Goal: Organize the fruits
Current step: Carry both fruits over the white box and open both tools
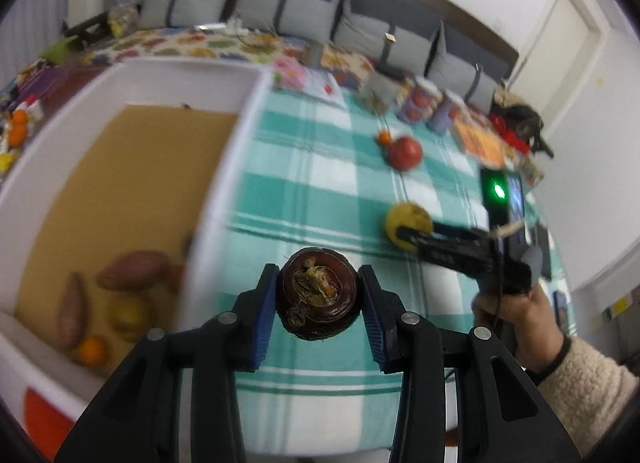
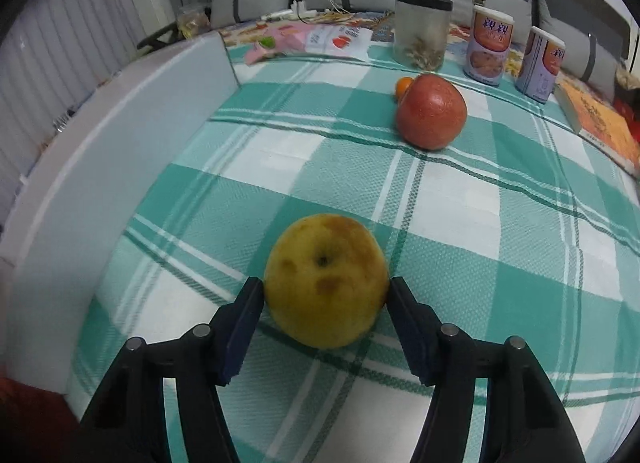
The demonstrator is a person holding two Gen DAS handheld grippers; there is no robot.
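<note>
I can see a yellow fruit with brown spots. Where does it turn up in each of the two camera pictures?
Left wrist view: the yellow fruit sits right of centre on the checked cloth, with the right gripper around it.
Right wrist view: it fills the lower centre, between that gripper's pads.
Shared landmark: the red fruit lies beyond it in both views.

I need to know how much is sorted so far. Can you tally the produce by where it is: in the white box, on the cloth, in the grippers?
In the white box: 4 (two sweet potatoes, a blurred yellow fruit, a small orange)
Loose on the checked cloth: 2 (red fruit, small orange)
Left hand-held gripper: 1 dark brown fruit
Right hand-held gripper: 1 yellow fruit
Total: 8
</note>
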